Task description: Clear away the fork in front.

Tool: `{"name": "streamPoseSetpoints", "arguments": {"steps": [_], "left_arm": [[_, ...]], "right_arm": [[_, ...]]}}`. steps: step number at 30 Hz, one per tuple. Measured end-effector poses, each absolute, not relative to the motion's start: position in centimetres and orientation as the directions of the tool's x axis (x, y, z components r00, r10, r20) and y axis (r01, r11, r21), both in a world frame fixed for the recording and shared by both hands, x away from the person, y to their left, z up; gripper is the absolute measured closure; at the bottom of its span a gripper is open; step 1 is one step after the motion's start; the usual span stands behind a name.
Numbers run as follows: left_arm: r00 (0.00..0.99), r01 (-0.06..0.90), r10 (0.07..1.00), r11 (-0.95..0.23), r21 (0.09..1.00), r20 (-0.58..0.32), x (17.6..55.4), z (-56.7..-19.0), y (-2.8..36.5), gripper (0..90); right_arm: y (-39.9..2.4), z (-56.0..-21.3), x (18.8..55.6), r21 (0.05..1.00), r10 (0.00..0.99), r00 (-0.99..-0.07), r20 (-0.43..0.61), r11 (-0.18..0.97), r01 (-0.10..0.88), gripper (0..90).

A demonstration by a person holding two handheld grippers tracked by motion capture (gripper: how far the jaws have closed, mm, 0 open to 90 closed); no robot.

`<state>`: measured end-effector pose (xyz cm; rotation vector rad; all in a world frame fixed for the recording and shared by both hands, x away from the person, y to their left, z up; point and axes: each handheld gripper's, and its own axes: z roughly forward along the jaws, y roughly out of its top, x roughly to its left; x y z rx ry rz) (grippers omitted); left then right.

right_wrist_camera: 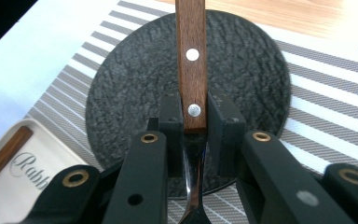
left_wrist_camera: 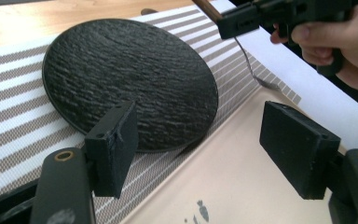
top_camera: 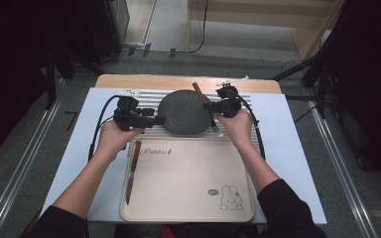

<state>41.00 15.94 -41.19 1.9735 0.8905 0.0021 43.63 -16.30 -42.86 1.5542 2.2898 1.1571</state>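
High view: the right gripper point(top_camera: 209, 106) is clamped on a wooden-handled fork point(top_camera: 204, 105), held at the right edge of the dark round plate point(top_camera: 181, 113), handle pointing away from the person, tines toward the beige tray point(top_camera: 188, 193). The left gripper point(top_camera: 159, 120) sits at the plate's left edge. The plate lies on a striped mat point(top_camera: 144, 99) on the bench point(top_camera: 287, 144), just beyond the tray; a wooden-handled knife point(top_camera: 132, 171) rests along the tray's left rim. Left gripper view: the fingers point(left_wrist_camera: 114, 149) stand apart with nothing between them, one over the plate's near edge, the other over the tray; the right gripper is seen beyond the plate, holding the fork. Right gripper view: both fingers point(right_wrist_camera: 170, 123) press on the lower end of the fork handle, the handle rising over the plate, the metal neck running down between the jaws.
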Motion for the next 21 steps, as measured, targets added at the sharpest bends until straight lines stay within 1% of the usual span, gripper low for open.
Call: {"name": "streamPoseSetpoints", "arguments": {"steps": [5,12,21], "left_arm": [[0.722,0.599,0.589,-0.267,0.755,-0.363,41.5,-41.2,15.5,28.7],[0.714,0.590,0.615,-0.273,0.760,-0.334,42.5,-40.7,14.4,28.6],[0.710,0.586,0.627,-0.277,0.761,-0.319,43.5,-40.2,12.5,28.6]], "right_arm": [[-15.7,-42.8,43.2,0.675,0.829,-0.475,0.295,0.171,0.717,75.8],[-14.8,-42.9,42.7,0.688,0.814,-0.499,0.297,0.180,0.703,75.8],[-13.8,-43.3,42.1,0.700,0.800,-0.514,0.310,0.174,0.692,75.8]]}}
